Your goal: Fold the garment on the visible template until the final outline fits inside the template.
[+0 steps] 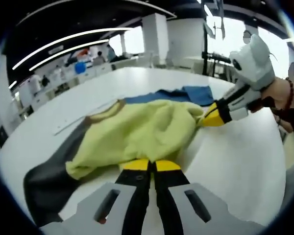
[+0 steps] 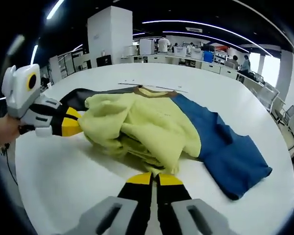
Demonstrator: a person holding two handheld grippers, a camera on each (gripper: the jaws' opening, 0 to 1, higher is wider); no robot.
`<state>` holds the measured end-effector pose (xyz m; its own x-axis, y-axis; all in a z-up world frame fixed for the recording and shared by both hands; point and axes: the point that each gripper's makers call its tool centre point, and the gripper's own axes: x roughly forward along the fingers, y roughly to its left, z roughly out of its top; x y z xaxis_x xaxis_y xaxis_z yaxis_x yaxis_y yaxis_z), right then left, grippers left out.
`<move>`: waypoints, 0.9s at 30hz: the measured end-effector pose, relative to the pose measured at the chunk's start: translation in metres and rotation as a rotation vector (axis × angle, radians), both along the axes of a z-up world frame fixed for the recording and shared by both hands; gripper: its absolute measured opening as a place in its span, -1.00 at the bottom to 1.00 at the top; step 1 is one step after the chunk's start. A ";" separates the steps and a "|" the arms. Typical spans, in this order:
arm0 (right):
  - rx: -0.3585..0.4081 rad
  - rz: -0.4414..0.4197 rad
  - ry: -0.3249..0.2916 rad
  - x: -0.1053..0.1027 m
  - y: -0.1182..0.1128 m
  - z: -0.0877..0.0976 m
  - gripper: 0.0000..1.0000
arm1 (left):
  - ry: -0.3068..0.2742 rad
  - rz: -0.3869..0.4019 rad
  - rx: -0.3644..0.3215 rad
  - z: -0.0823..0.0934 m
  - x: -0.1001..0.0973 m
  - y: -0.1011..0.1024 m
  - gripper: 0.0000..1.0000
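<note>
A garment with a yellow fleece body, a blue part and a dark grey part lies bunched on the white table. My left gripper is shut on the yellow edge on the grey side. On the blue side my right gripper is shut on the yellow fabric. The yellow body is folded over itself and covers much of the blue and grey cloth. I cannot make out a template outline.
A thin pale strip lies on the table just beyond the garment. A hand with a bead bracelet holds the right gripper. Desks, a white pillar and people stand far behind.
</note>
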<state>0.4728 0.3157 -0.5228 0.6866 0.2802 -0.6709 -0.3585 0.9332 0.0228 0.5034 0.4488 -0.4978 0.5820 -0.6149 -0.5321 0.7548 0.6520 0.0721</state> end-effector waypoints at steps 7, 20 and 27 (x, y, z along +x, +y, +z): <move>0.003 0.019 -0.024 -0.021 0.002 0.020 -1.00 | 0.000 0.001 -0.016 0.017 -0.011 0.009 -1.00; 0.020 0.027 -0.046 -0.067 -0.002 0.056 -1.00 | 0.026 0.000 -0.011 0.040 -0.040 0.029 -1.00; 0.036 -0.013 -0.030 -0.087 -0.010 0.064 -1.00 | 0.038 -0.005 0.004 0.043 -0.058 0.036 -1.00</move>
